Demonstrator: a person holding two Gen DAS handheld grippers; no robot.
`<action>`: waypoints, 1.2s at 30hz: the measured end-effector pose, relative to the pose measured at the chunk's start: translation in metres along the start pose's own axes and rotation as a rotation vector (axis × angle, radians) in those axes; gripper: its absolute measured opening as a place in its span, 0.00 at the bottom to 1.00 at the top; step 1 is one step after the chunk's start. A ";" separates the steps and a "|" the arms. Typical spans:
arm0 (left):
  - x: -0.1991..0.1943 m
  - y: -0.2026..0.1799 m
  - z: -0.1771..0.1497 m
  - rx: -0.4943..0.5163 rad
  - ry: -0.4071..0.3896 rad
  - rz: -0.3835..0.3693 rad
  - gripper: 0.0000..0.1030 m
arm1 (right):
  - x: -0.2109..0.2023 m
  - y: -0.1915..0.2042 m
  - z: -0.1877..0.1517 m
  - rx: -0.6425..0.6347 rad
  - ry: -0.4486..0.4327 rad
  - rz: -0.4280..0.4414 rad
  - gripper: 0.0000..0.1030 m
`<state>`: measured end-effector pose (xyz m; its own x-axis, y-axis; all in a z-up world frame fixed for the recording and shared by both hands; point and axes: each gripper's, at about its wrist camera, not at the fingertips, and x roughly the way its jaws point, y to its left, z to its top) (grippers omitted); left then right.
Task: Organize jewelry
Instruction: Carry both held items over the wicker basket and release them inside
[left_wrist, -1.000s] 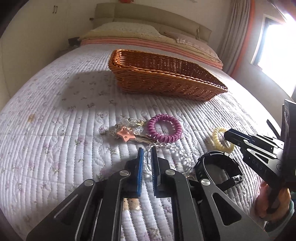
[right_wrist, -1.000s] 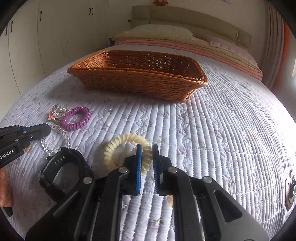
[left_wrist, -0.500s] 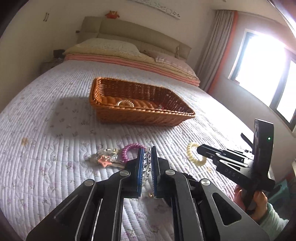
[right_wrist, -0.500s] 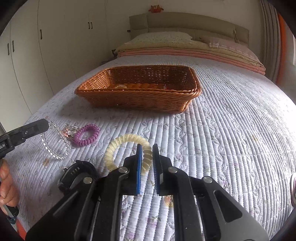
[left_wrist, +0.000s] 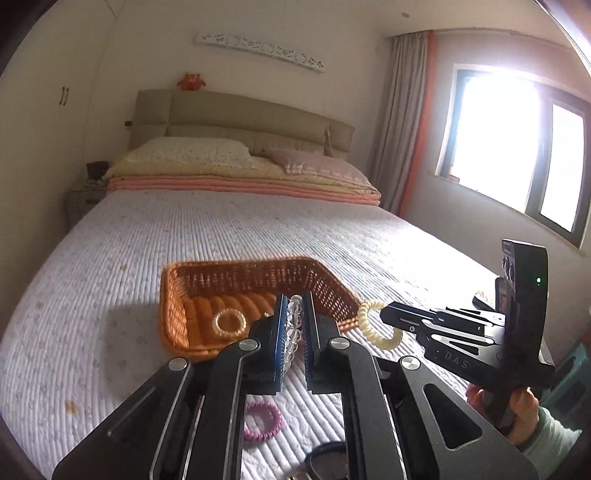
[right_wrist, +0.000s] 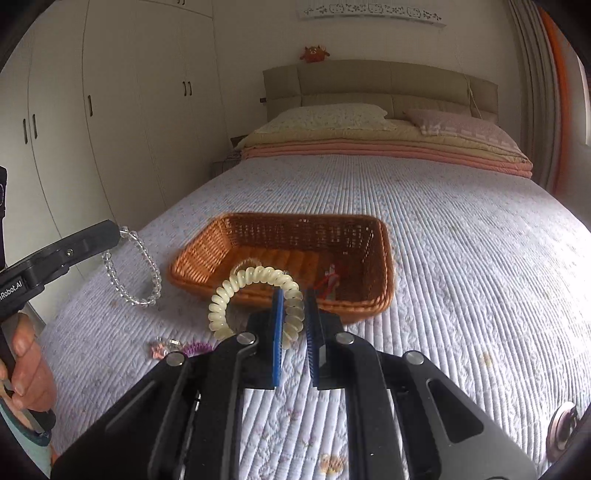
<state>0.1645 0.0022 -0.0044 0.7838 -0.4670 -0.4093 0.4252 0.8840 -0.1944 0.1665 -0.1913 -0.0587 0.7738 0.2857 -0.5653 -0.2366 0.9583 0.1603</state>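
My left gripper (left_wrist: 292, 301) is shut on a clear bead bracelet (left_wrist: 294, 325), held up in the air before the wicker basket (left_wrist: 177, 295); the bracelet hangs from it in the right wrist view (right_wrist: 133, 273). My right gripper (right_wrist: 293, 295) is shut on a pale yellow coil hair tie (right_wrist: 255, 284), raised in front of the basket (right_wrist: 384, 258); the tie also shows in the left wrist view (left_wrist: 376, 325). The basket holds a small pale ring (left_wrist: 229, 322) and a red item (right_wrist: 328, 280).
A purple coil hair tie (left_wrist: 262, 421) and a pink star charm (right_wrist: 160, 349) lie on the quilted bed (right_wrist: 461, 258) below the grippers. A dark band (left_wrist: 328, 458) lies at the bottom edge. Pillows (left_wrist: 192, 153) and headboard are far back.
Both grippers have lifted off the bed with their items and moved toward the basket. The bead bracelet and the yellow hair tie now hang in the air.
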 end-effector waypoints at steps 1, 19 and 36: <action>0.004 0.003 0.007 0.002 -0.007 0.002 0.06 | 0.004 0.000 0.008 -0.002 -0.007 -0.002 0.09; 0.138 0.075 0.007 -0.115 0.178 0.074 0.06 | 0.161 -0.019 0.043 0.059 0.280 -0.013 0.09; 0.083 0.065 0.001 -0.086 0.139 0.073 0.31 | 0.130 -0.016 0.038 0.067 0.264 -0.008 0.29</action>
<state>0.2579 0.0214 -0.0501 0.7382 -0.3993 -0.5437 0.3243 0.9168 -0.2331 0.2928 -0.1693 -0.1041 0.5939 0.2738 -0.7565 -0.1845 0.9616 0.2032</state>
